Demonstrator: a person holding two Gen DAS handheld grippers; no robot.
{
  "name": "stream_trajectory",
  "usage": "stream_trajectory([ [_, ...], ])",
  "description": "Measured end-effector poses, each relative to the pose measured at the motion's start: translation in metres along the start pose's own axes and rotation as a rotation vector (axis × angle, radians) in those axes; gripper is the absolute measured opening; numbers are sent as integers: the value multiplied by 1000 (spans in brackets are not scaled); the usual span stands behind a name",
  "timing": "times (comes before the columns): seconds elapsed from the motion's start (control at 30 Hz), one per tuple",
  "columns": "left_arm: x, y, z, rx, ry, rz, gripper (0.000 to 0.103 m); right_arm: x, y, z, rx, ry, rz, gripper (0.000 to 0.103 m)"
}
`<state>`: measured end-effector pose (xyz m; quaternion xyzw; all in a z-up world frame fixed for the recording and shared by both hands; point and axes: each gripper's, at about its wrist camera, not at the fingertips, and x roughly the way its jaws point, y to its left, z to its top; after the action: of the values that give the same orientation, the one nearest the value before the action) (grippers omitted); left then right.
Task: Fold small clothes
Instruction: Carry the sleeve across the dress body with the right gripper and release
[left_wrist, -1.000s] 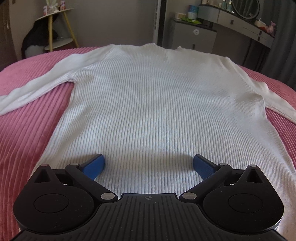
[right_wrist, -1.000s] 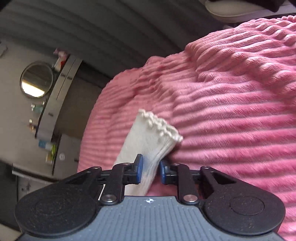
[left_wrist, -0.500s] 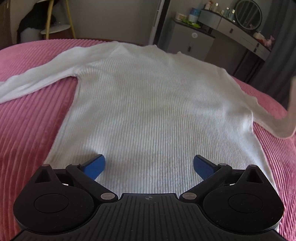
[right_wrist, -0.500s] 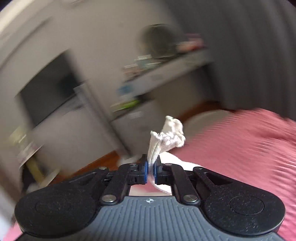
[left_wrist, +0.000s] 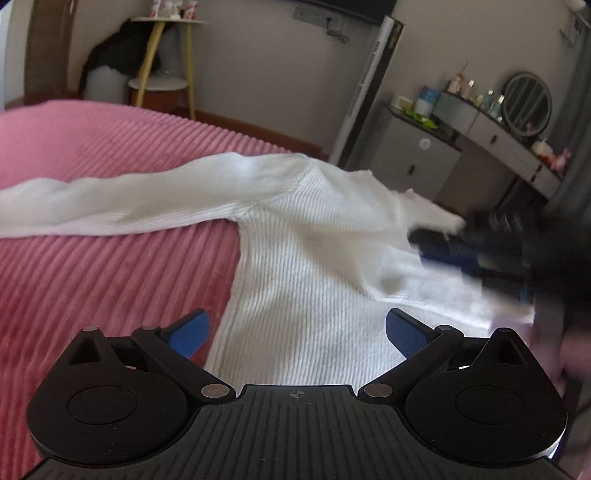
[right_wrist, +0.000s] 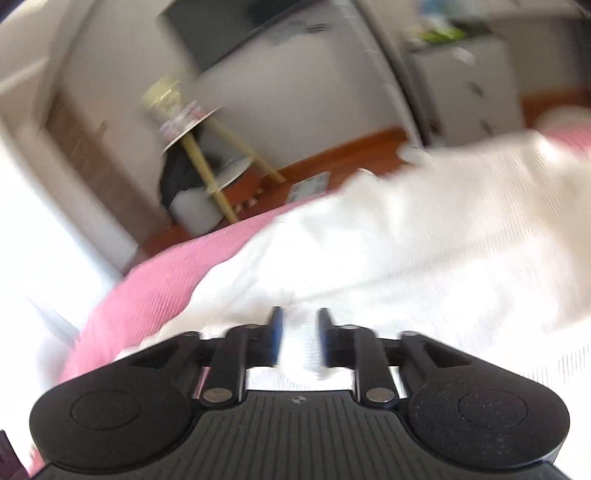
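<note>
A white ribbed sweater (left_wrist: 306, 266) lies on the pink bedspread (left_wrist: 110, 280), its left sleeve (left_wrist: 110, 199) stretched out to the left. Its right sleeve is folded over the body. My left gripper (left_wrist: 297, 328) is open and empty above the sweater's lower left part. My right gripper (right_wrist: 298, 334) shows blurred in the left wrist view (left_wrist: 509, 254), over the sweater's right side. In its own view the jaws are partly apart with white cloth (right_wrist: 299, 343) between them; blur hides whether they still grip it.
A yellow-legged side table (left_wrist: 166, 74) with dark clothes stands beyond the bed at the far left. A grey cabinet (left_wrist: 417, 158) and a dressing table with a round mirror (left_wrist: 528, 99) stand at the far right.
My right gripper has carried the right sleeve cuff over onto the sweater's body and its jaws have widened. My left gripper has swung left, staying open.
</note>
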<state>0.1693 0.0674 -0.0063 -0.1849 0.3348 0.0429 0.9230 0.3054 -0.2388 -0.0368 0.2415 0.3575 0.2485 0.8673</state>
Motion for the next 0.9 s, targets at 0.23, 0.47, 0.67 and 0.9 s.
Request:
stream_trajectory([
  [0.23, 29, 7, 30, -86, 55, -189, 103, -78, -86, -37, 371, -245, -144, 44],
  [0.47, 93, 10, 55, -227, 179, -257, 98, -80, -127, -27, 451, -303, -131, 44],
  [0.67, 129, 4, 70, -193, 270, -219, 65, -89, -154, -47, 474, -324, -106, 44],
  [0.9, 144, -6, 78, -125, 296, -211, 12, -73, -159, -39, 454, -334, -90, 41],
])
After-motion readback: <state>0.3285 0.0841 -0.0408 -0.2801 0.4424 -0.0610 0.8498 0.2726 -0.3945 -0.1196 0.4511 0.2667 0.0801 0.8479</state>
